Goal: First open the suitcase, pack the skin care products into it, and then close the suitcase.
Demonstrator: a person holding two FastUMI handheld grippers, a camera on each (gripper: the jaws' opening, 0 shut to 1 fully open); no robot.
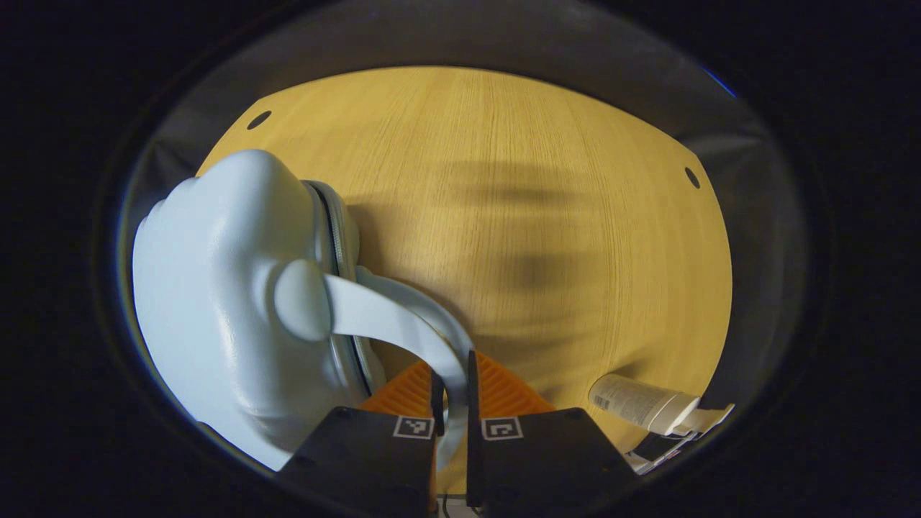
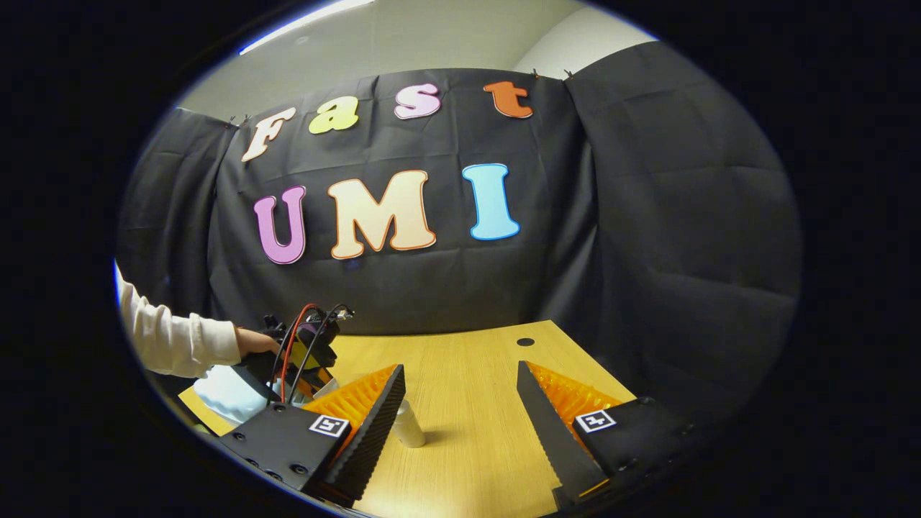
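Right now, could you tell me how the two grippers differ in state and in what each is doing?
The left gripper is shut on the suitcase's handle; the right gripper is open and holds nothing. The left one sits low against the suitcase, looking down at the table; the right one hangs above the table with a small bottle standing between its fingers, untouched. Both are over the same table.

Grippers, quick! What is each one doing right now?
Left gripper: closed on the suitcase handle, both fingers pressing it.
Right gripper: open, holding nothing, above the table near a small bottle.
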